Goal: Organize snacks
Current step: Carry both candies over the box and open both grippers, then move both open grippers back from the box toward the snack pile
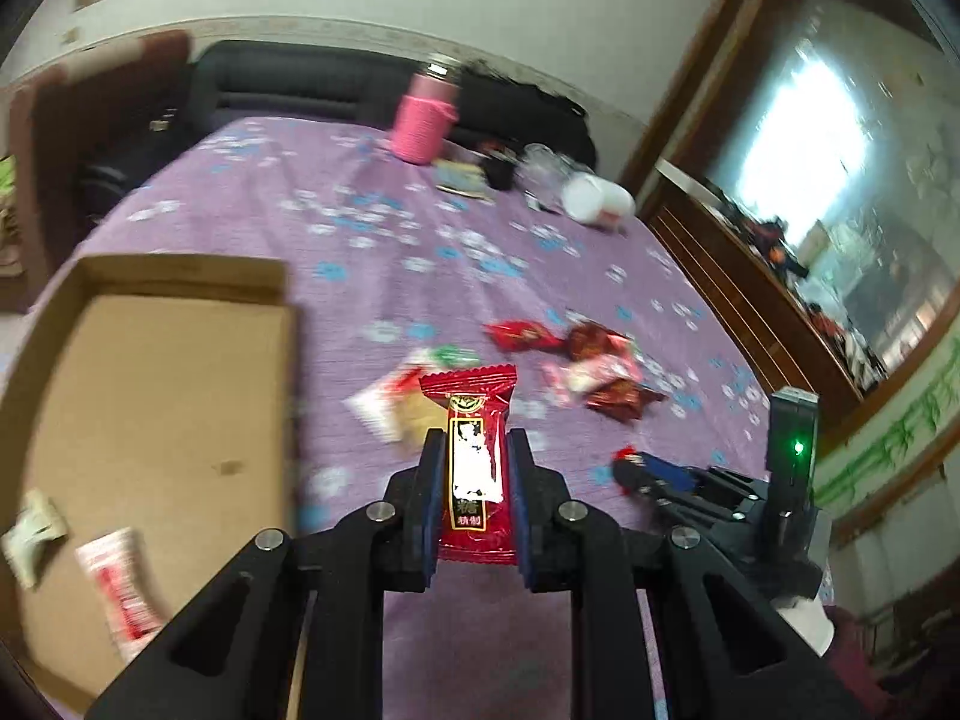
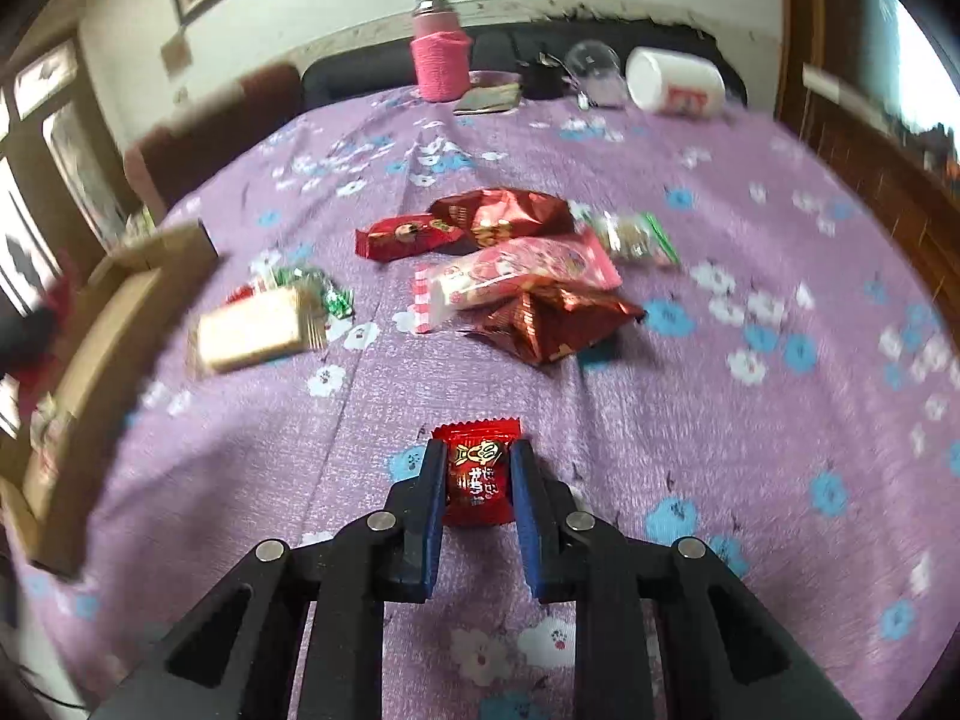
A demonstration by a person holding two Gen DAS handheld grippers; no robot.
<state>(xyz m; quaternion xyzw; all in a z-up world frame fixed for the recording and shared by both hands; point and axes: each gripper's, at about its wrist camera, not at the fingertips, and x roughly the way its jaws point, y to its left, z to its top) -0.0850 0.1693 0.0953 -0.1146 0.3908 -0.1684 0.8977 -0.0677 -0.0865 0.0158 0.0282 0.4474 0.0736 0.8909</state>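
Surface (image 2: pixel 750 192) w/ purple floral cloth; cardboard box (image 1: pixel 150 396) sits at your left, likely the drop spot, 2 packets already inside. Loose snack pile (image 2: pixel 516 276) mid-surface, near the box, nothing blocking the route. Your left gripper (image 1: pixel 477 450) fingers clamp a tall red packet (image 1: pixel 474 456), lifted. Your right gripper (image 2: pixel 478 468) fingers pinch a small red candy (image 2: pixel 477 477) low over the cloth.

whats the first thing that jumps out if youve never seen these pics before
Each gripper clamps a red snack packet: the left gripper holds a long red wrapped bar above the purple flowered tablecloth, and the right gripper holds a small red candy packet. Behind them lies a loose heap of red and pink snack bags mid-table, with an open brown cardboard box to the left already holding a couple of packets.
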